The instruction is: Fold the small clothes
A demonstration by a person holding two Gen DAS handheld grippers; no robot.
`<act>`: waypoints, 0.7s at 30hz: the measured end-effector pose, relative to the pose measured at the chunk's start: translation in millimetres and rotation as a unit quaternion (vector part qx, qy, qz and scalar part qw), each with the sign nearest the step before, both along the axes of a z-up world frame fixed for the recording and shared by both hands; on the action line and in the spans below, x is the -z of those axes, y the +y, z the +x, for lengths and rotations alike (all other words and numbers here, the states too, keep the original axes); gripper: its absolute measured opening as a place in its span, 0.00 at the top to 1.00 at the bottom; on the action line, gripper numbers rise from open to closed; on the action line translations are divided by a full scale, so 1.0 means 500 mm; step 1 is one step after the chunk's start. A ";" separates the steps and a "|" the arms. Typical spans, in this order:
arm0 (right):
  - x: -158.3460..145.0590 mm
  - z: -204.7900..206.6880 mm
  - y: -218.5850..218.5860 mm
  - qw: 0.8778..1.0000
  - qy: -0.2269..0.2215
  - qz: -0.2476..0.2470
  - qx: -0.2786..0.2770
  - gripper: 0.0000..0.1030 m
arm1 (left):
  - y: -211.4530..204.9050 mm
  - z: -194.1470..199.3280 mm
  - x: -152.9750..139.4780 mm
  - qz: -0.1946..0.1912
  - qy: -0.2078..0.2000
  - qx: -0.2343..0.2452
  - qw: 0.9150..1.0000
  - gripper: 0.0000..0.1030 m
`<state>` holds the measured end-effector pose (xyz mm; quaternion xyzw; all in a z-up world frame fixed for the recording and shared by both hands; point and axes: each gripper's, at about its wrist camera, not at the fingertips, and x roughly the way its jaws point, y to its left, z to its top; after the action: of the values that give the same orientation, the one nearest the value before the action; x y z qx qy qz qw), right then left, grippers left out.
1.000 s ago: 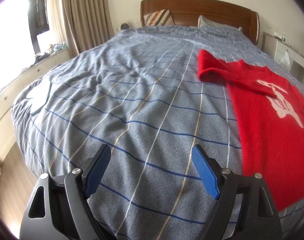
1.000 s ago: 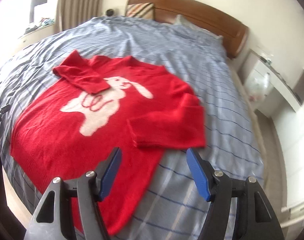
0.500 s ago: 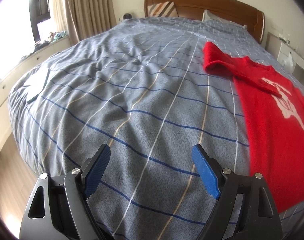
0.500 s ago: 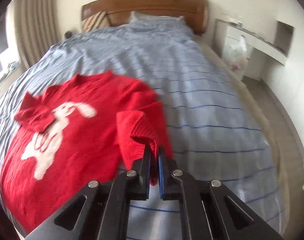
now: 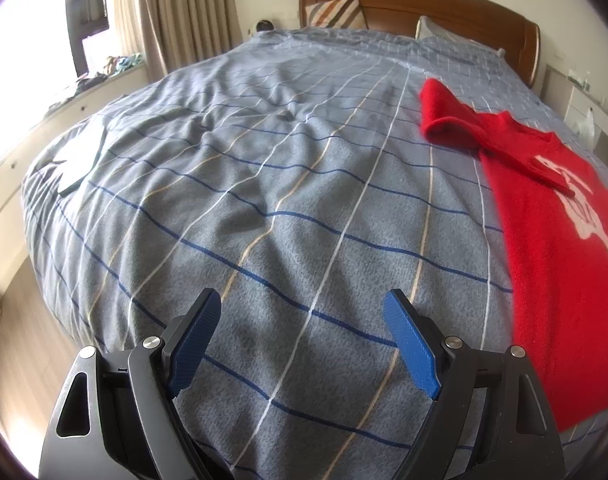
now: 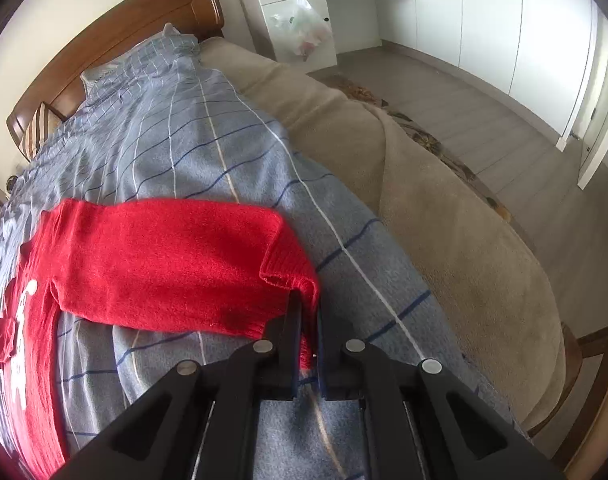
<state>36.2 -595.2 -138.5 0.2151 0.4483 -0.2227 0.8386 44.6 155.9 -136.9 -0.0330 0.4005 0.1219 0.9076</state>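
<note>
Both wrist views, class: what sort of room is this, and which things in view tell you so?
A bedroom, most likely: a made bed under a checked blue cover, a wooden headboard with pillows, and white built-in cupboards.

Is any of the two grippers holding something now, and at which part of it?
The right gripper holds the red sweater by the cuff end of one sleeve, jaws shut on it. The left gripper is open and holds nothing.
</note>
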 end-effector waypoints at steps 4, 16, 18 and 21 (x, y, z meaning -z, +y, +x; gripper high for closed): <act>-0.011 0.001 0.000 1.000 -0.005 -0.003 0.008 0.94 | 0.002 -0.001 0.001 0.000 0.001 -0.001 1.000 0.17; 0.001 -0.003 -0.013 1.000 0.006 0.004 0.029 0.95 | 0.014 0.001 0.000 -0.011 0.002 -0.005 1.000 0.17; 0.007 -0.006 -0.018 1.000 0.004 0.009 0.029 0.95 | 0.009 0.001 0.002 -0.003 0.004 -0.004 1.000 0.17; 0.006 -0.017 -0.026 0.999 -0.003 0.013 0.035 0.95 | 0.000 -0.001 0.002 0.010 0.003 0.000 1.000 0.17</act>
<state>27.5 -608.0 -141.6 0.2421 0.4409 -0.2450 0.8288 44.0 156.1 -138.0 -0.0234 0.4019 0.1256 0.9067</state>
